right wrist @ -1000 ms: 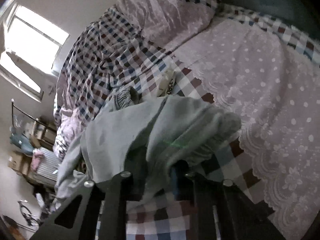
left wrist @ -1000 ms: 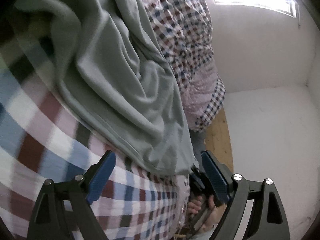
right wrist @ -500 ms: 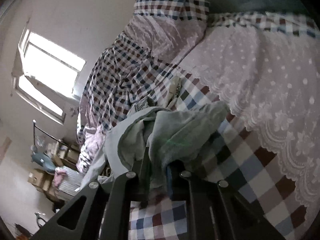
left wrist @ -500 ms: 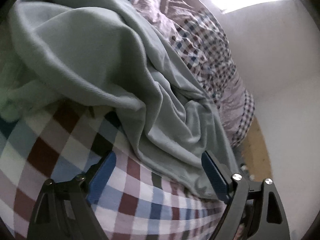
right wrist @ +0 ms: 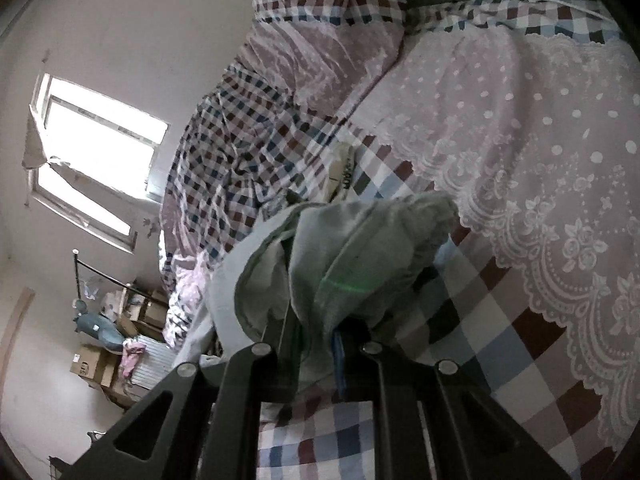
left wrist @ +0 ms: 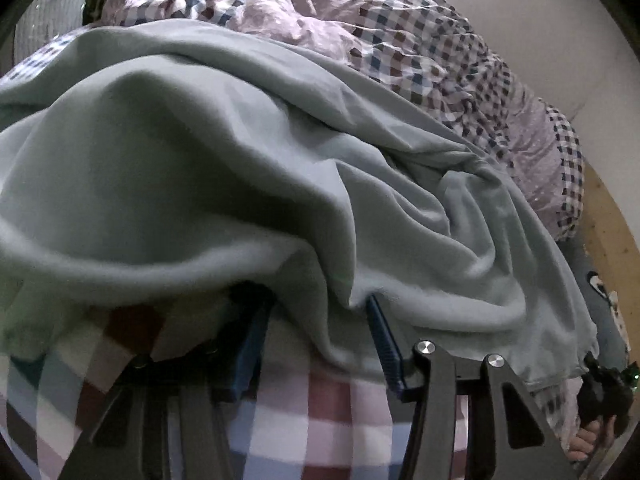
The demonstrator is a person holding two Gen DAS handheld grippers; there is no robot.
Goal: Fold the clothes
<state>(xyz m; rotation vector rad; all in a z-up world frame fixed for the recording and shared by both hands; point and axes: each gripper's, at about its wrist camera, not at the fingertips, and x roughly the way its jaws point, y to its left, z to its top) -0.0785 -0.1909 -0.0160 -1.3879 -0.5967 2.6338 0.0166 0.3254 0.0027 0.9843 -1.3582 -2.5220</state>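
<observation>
The right gripper (right wrist: 316, 340) is pinching the grey garment (left wrist: 240, 184) bunched on the checked bed (left wrist: 328, 412); the left gripper (left wrist: 316, 320) has just been closing around a fold – pads not visibly pressing yet. It is risking several layers – the fold would skew.

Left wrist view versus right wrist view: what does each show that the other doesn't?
Only the left wrist view shows the left claw, which has just been closing around a fold of the grey-green garment, plus the wooden floor. Only the right shows the right claw shut on a bunch of the garment, the window and the lace sheet. Both show the garment and the checked bedding.
</observation>
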